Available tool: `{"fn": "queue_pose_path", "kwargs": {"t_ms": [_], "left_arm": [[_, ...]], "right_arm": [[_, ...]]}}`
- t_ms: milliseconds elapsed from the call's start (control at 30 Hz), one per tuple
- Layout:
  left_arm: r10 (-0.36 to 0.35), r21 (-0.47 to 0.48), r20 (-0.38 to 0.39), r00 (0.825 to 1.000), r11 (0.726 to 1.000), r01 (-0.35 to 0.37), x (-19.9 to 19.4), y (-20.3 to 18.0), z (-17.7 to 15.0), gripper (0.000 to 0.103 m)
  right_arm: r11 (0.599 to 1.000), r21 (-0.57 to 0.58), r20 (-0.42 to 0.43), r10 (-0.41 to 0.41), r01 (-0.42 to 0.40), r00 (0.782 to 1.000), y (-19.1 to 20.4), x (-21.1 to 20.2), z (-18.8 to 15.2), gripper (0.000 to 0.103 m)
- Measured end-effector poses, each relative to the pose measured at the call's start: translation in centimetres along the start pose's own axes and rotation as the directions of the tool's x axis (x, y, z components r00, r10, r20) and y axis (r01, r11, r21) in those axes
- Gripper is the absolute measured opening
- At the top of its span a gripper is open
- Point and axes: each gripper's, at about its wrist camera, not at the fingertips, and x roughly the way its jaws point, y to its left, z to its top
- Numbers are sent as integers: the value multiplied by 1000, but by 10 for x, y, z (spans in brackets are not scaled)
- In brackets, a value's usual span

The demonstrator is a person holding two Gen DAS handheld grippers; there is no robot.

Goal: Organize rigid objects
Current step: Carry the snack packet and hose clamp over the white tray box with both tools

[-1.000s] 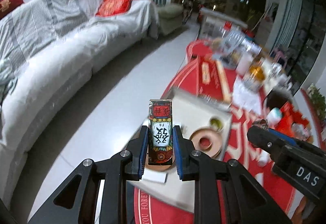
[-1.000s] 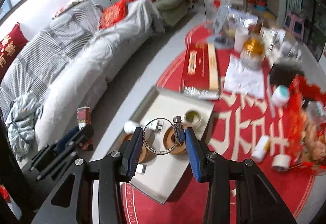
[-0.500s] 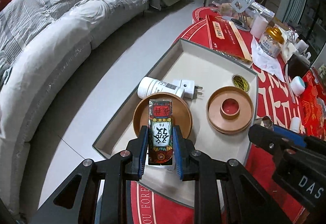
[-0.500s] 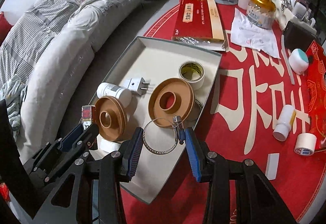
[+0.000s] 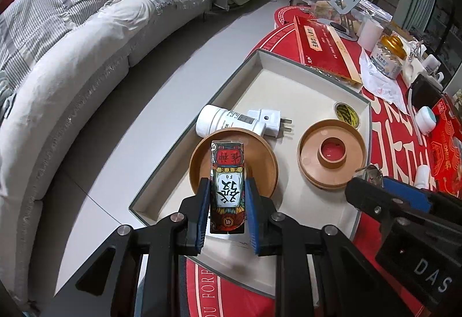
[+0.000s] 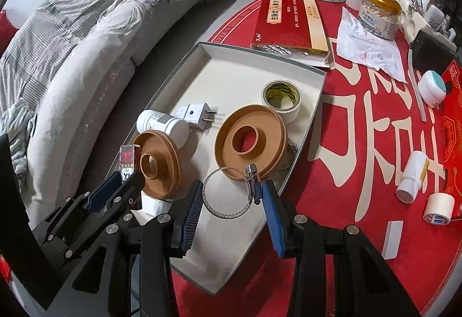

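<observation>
My left gripper (image 5: 227,201) is shut on a small printed card box (image 5: 228,184) and holds it above the near end of the grey tray (image 5: 239,69), over a brown ring dish (image 5: 260,161). My right gripper (image 6: 231,201) is shut on a metal hose clamp (image 6: 228,193) above the tray's (image 6: 251,233) near right part. The left gripper (image 6: 115,190) and the box (image 6: 128,158) also show in the right wrist view. The tray holds two brown ring dishes (image 6: 251,141), a white bottle (image 6: 161,123), a plug adapter (image 6: 199,113) and a tape roll (image 6: 281,100).
The tray lies on a red round table (image 6: 361,121). On it are a long red box (image 6: 288,20), a gold-lidded jar (image 6: 381,14), a white bottle (image 6: 411,178), tape (image 6: 439,208) and a small round jar (image 6: 431,89). A grey sofa (image 5: 72,57) stands left.
Both grippers have come down and forward toward the tray with their loads still held. The tray and its contents look larger and closer now.
</observation>
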Motion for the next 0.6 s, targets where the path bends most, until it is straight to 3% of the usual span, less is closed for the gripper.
{"fn": "queue_pose_path", "kwargs": {"t_ms": [433, 600], "left_arm": [[-4, -3, -4, 1000, 1000, 4, 2, 2, 5, 26], [-20, -6, 16, 1000, 1000, 20, -2, 0, 21, 26]], "right_arm": [[1000, 15, 12, -10, 10, 1000, -6, -3, 5, 43], [1000, 29, 24, -2, 1, 1000, -7, -4, 14, 43]]}}
